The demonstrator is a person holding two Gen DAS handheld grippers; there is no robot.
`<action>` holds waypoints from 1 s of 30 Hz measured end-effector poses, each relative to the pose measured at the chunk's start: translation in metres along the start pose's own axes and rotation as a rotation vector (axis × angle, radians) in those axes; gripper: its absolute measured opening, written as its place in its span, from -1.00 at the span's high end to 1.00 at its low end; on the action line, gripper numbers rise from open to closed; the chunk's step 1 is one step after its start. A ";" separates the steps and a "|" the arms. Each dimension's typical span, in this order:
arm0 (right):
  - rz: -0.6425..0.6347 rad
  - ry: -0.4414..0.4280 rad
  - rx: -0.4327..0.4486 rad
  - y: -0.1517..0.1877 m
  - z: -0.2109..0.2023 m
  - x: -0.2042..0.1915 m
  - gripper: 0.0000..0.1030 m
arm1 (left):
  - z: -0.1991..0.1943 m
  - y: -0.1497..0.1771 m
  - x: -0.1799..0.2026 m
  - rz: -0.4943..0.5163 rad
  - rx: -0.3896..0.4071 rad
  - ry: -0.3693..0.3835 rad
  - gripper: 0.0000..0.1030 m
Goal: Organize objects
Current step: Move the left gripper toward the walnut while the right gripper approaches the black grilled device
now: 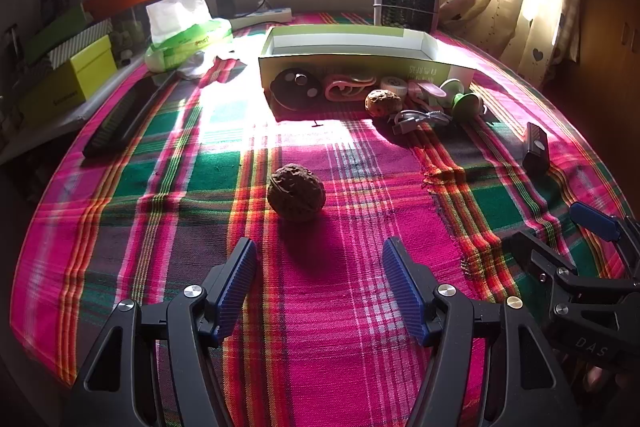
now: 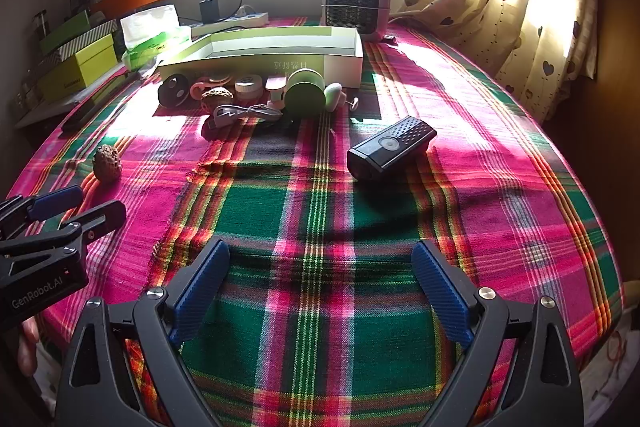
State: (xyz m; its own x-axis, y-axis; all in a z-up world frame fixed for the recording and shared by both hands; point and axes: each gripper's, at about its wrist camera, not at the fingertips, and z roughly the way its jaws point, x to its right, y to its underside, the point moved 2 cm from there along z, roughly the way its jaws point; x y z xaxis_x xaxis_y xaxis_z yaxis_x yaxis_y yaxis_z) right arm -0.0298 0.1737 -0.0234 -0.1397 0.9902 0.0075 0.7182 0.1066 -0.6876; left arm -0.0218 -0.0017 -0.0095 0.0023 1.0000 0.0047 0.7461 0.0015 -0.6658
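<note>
A brown walnut (image 1: 296, 192) lies alone on the plaid-covered bench (image 1: 340, 307), at twelve o'clock just ahead of the left gripper (image 1: 320, 285), whose jaws gape empty, while the right gripper (image 2: 320, 287), jaws likewise spread, faces a black device (image 2: 390, 148) at one o'clock, before the open box (image 1: 352, 47).

- Left gripper (image 1: 319, 259): jaws spread wide, holding nothing, pointing toward 12 o'clock.
- Right gripper (image 2: 321, 263): likewise agape and empty; a fingertip, probably, shows at 8 o'clock.
</note>
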 end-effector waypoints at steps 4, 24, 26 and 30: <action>0.000 0.000 0.002 0.001 -0.001 0.000 -0.81 | 0.000 0.000 0.000 0.000 0.001 0.000 -0.24; 0.031 -0.022 0.002 -0.005 0.001 0.008 -0.81 | 0.002 -0.002 -0.006 0.016 -0.009 0.051 -0.24; 0.049 -0.013 0.013 -0.009 0.000 0.013 -0.81 | 0.002 -0.003 -0.010 0.004 -0.007 0.069 -0.24; 0.080 -0.009 0.017 -0.018 0.002 0.021 -0.81 | 0.004 -0.006 -0.018 -0.005 -0.005 0.073 -0.24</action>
State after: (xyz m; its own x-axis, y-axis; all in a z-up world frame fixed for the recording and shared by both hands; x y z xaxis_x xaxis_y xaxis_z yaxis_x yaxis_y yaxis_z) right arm -0.0466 0.1929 -0.0122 -0.0880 0.9946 -0.0545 0.7156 0.0251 -0.6981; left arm -0.0289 -0.0198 -0.0086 0.0467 0.9969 0.0627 0.7496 0.0065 -0.6618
